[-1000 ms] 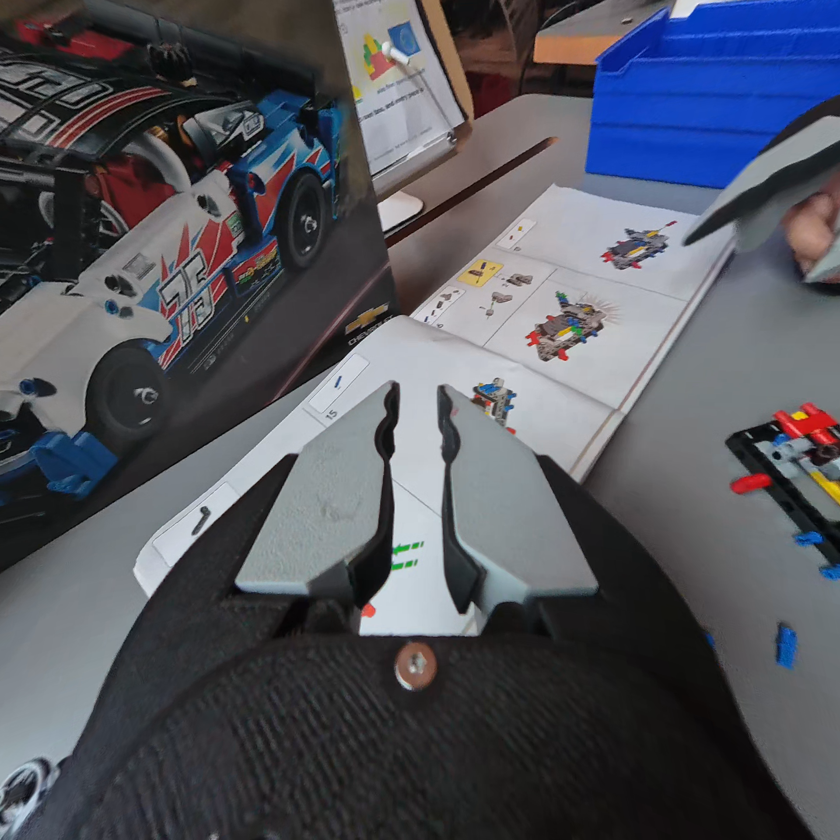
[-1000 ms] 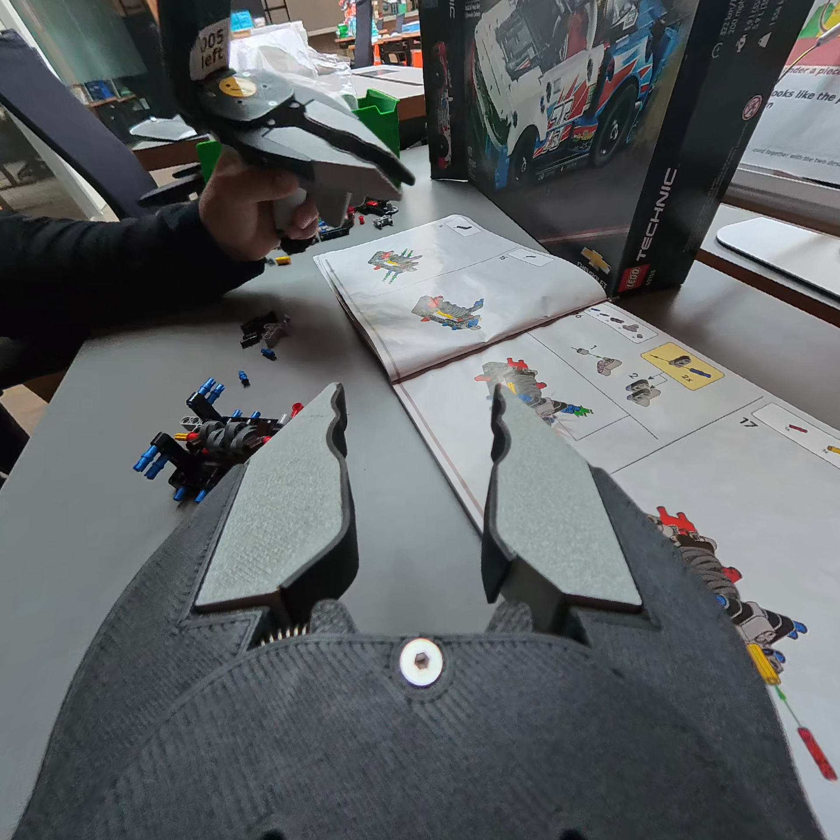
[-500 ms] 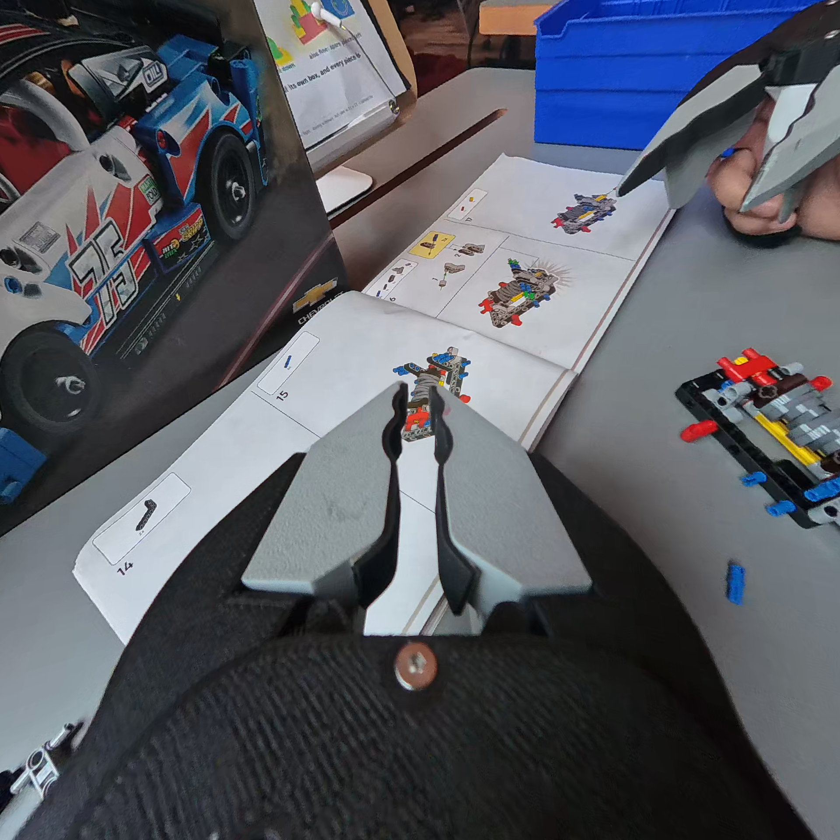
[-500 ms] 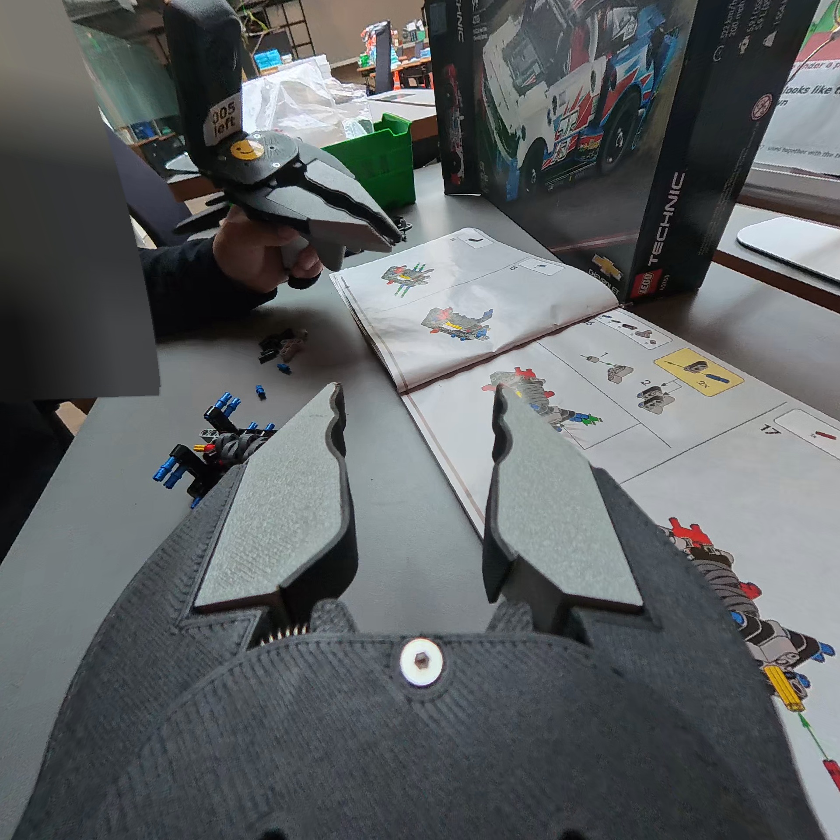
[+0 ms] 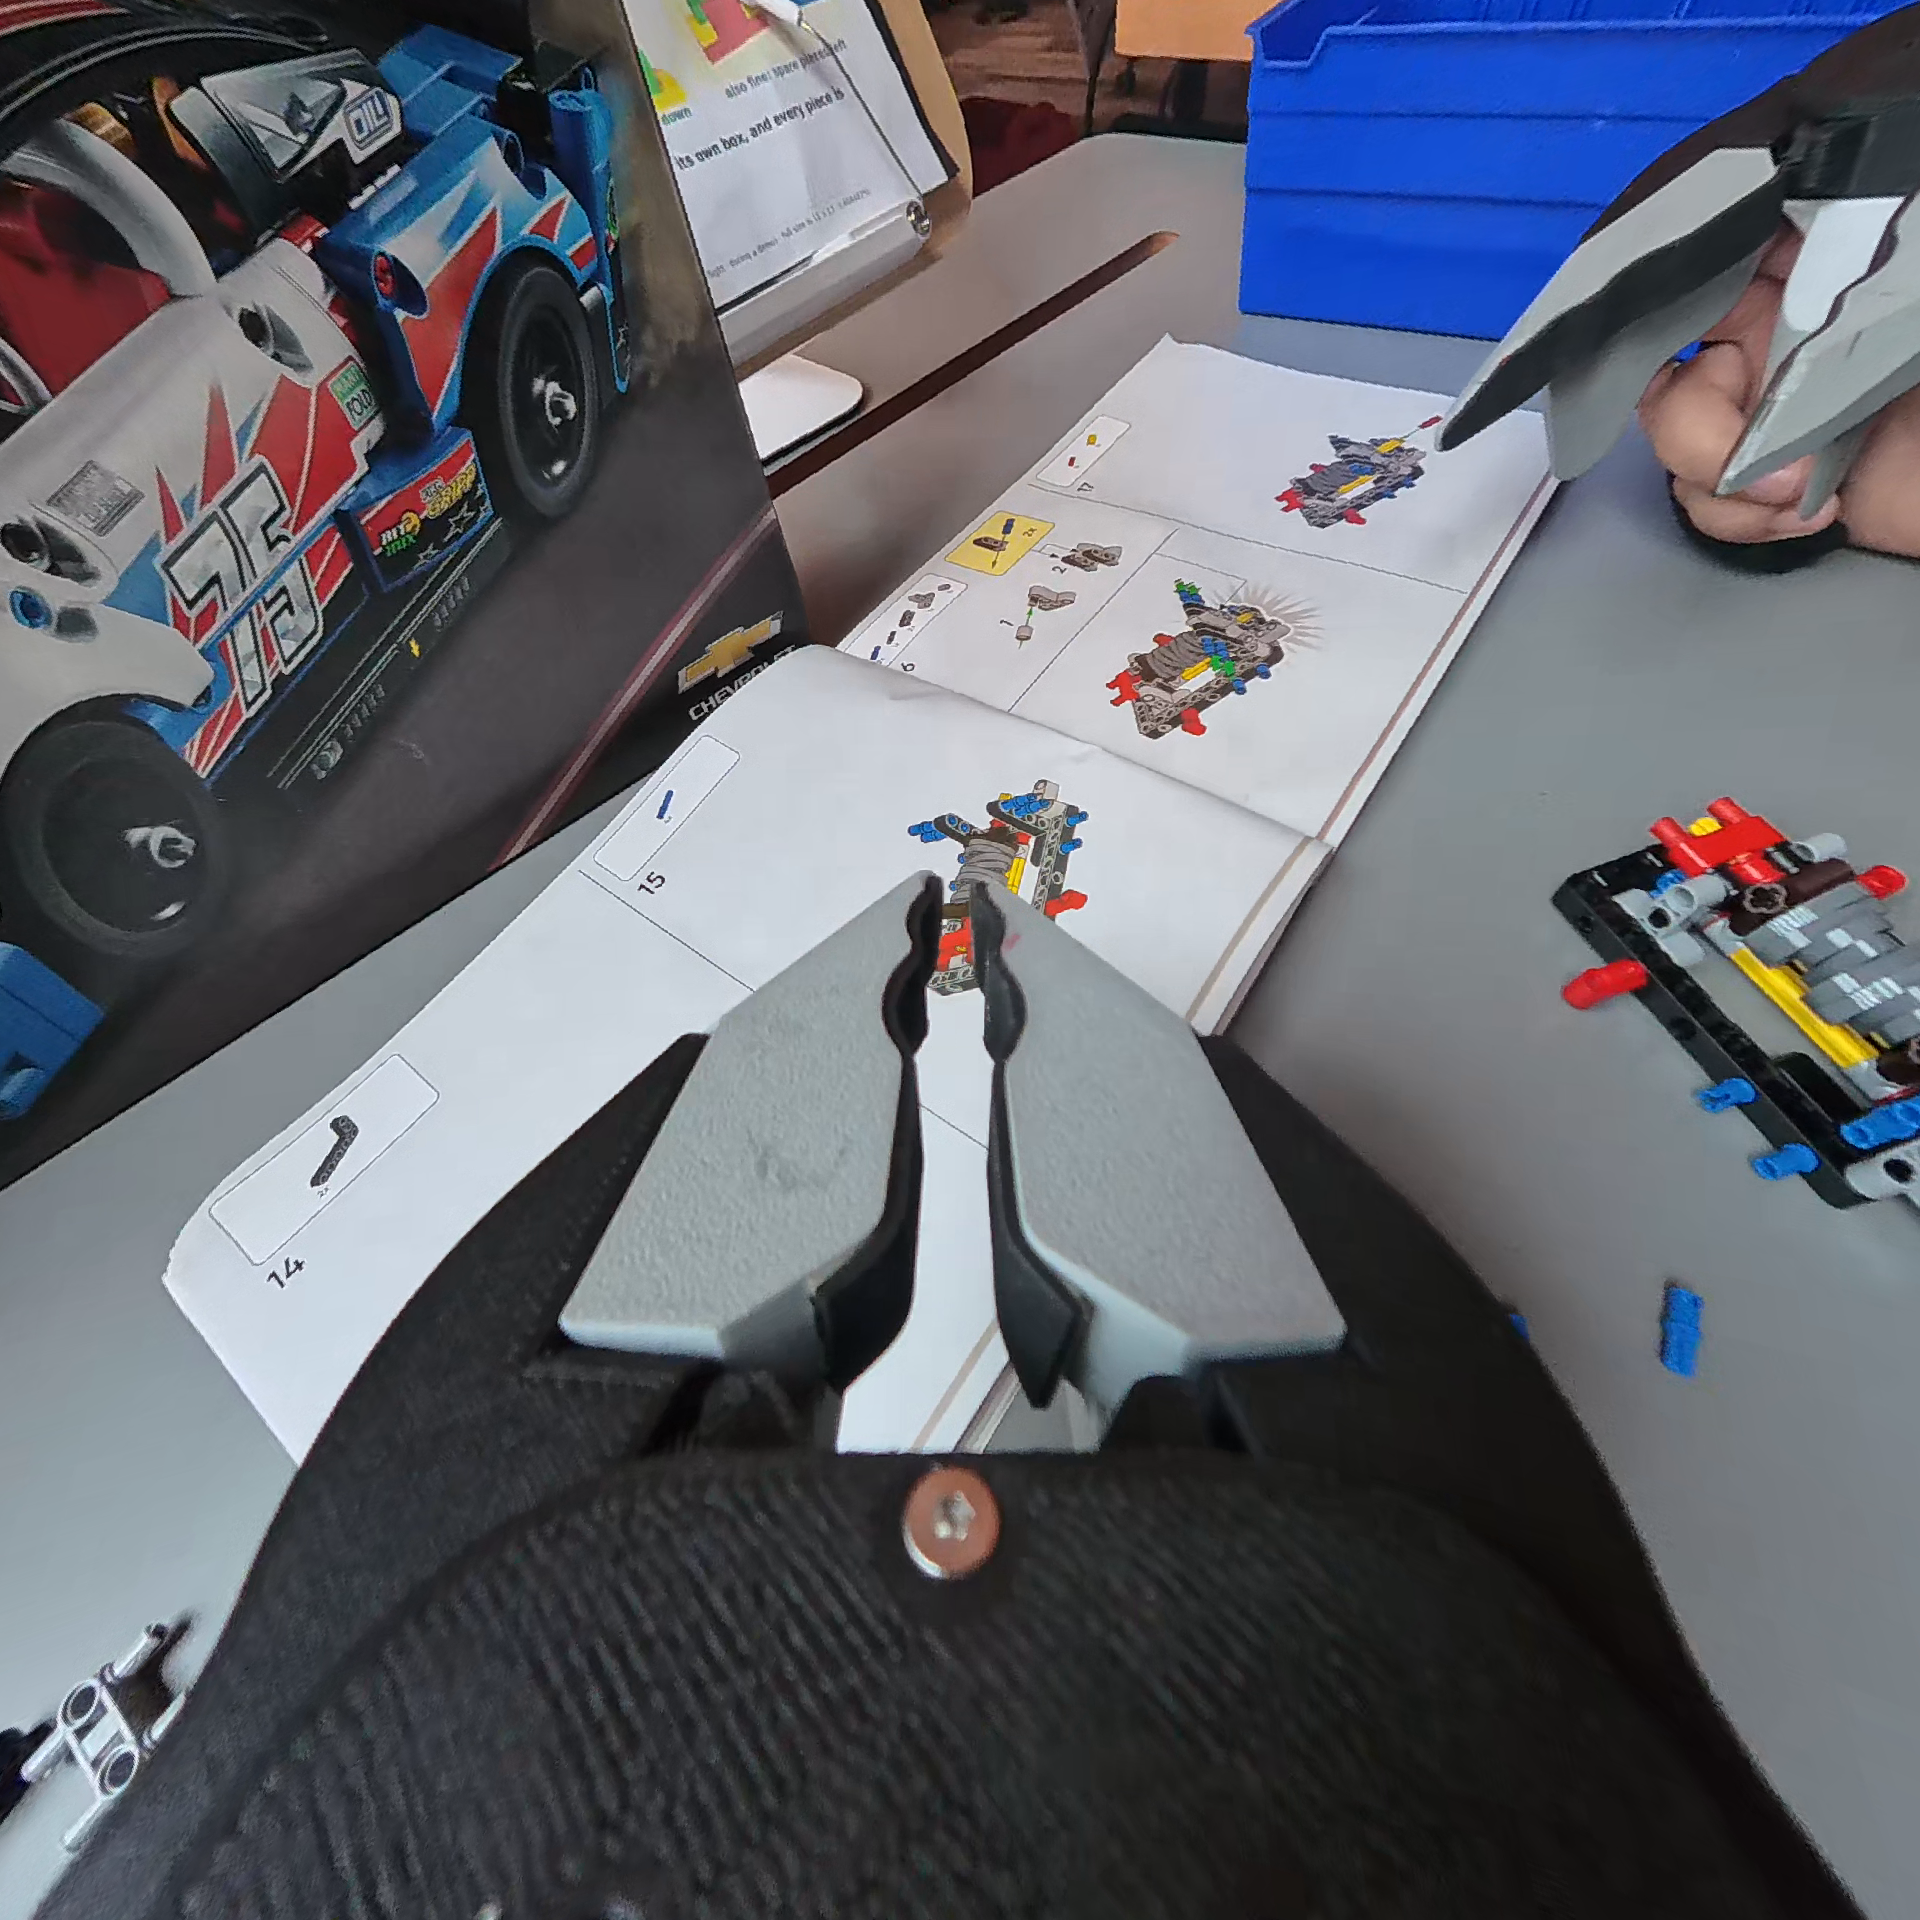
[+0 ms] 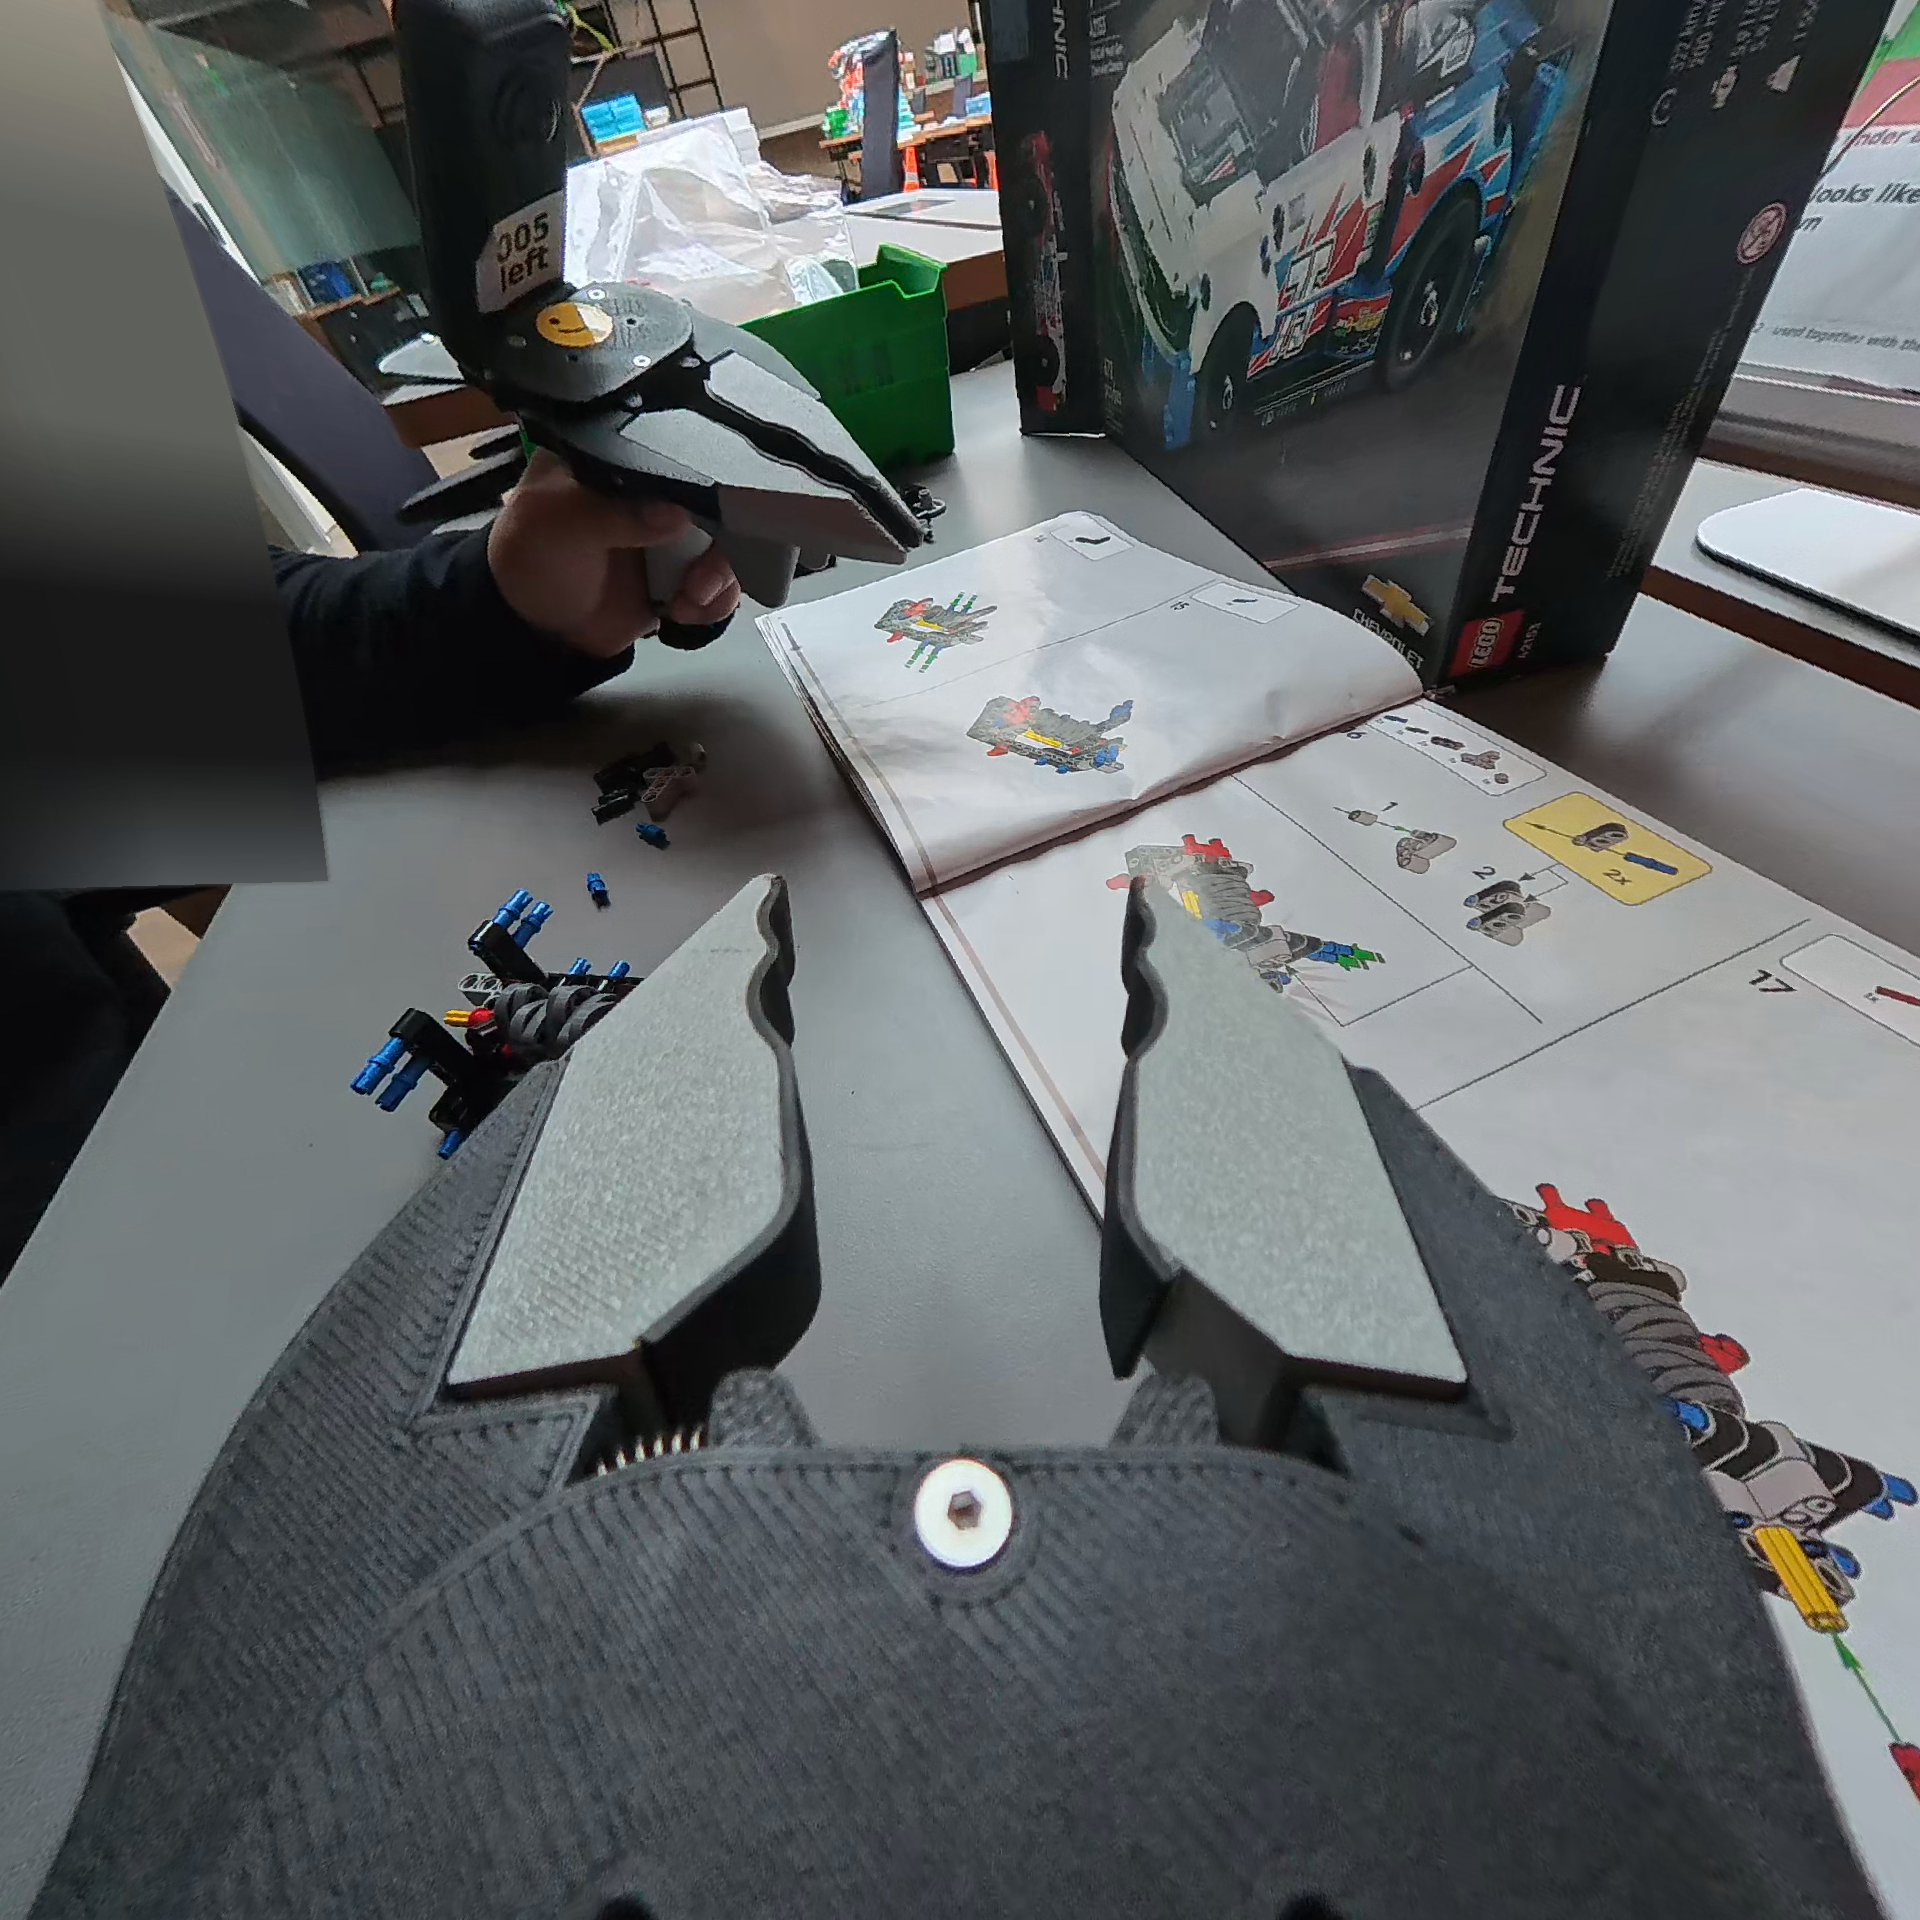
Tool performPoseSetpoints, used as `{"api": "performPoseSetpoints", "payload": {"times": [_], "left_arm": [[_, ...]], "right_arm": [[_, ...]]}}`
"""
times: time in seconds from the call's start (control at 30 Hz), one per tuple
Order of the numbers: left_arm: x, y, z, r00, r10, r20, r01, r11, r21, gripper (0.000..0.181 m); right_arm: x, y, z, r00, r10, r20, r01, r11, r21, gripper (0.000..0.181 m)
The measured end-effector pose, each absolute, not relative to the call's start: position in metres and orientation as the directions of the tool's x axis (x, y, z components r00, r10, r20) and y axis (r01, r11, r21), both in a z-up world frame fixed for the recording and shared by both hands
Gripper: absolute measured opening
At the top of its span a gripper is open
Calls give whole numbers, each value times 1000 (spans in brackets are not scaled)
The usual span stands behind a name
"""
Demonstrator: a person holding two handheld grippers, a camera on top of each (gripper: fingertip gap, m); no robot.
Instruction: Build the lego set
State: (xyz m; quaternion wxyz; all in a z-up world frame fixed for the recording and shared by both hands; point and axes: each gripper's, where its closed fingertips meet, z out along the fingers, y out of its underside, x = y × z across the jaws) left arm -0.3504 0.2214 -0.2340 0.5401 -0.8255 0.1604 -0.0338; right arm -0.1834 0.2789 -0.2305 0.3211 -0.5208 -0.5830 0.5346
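Note:
A part-built lego assembly (image 5: 1766,987) with a black frame and grey, red, yellow and blue parts lies on the grey table right of the open instruction booklet (image 5: 1195,623). It also shows in the right wrist view (image 6: 520,1018), left of the booklet (image 6: 1091,675). My left gripper (image 5: 956,904) is shut and empty, held above the booklet's near page; it also shows in the right wrist view (image 6: 904,530). My right gripper (image 6: 951,894) is open and empty above the table at the booklet's edge. It also shows in the left wrist view (image 5: 1584,462), at the booklet's far corner.
The set's box (image 5: 364,468) stands upright behind the booklet. A blue bin (image 5: 1455,156) and a green bin (image 6: 873,353) sit at the table's ends. Loose blue pins (image 5: 1681,1340) (image 6: 597,885), small black and grey pieces (image 6: 649,779) and a white connector (image 5: 104,1725) lie about. There is about 20 cm between the tips of the two grippers.
My left gripper's fingers have closed from a small gap to nearly touching, and it has drawn back along the booklet. My right gripper has stayed open and shifted only slightly.

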Motion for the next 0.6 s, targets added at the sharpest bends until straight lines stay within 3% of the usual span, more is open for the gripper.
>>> {"api": "performPoseSetpoints", "payload": {"times": [0.6], "left_arm": [[-352,222,-236,948,-297,-111,-223,-377,-899,1]], "right_arm": [[-183,278,-231,-256,949,-185,267,-115,-957,60]]}}
